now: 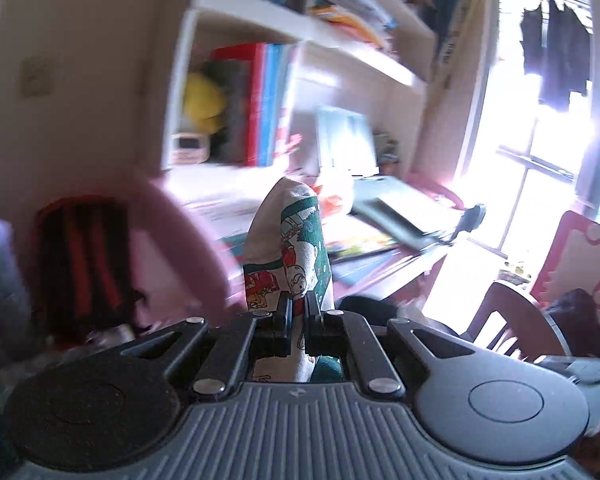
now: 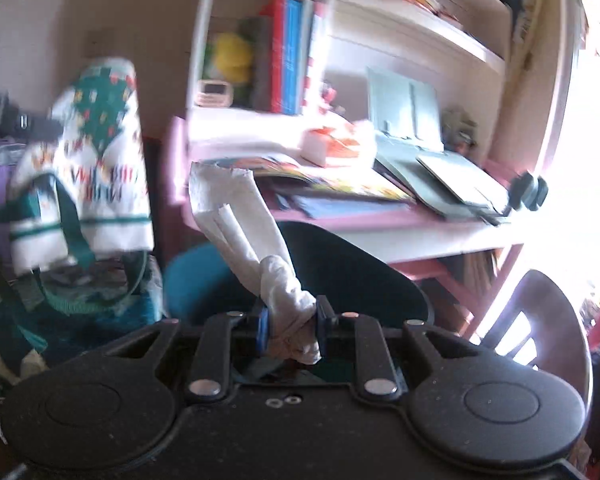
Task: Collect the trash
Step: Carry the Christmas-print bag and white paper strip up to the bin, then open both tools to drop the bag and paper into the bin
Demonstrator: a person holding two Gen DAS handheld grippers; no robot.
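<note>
our left gripper (image 1: 297, 312) is clamped on the printed cloth bag (image 1: 288, 240), whose fabric stands up between the jaws, white with green and red cartoon prints. from the right wrist view the same bag (image 2: 96, 152) hangs at the far left, its green strap (image 2: 76, 240) looping down below it. our right gripper (image 2: 292, 320) is clamped on a crumpled white tissue (image 2: 240, 220); the twisted end sits between the jaws and the looser part fans up and to the left, in the air near the desk's front edge. beyond it the pink desk (image 2: 380, 220) carries books and a grey laptop (image 2: 452, 176). a white shelf (image 2: 340, 0) with red and blue books rises behind. a chair back (image 2: 540, 320) shows at the near right. both views are blurred.
</note>
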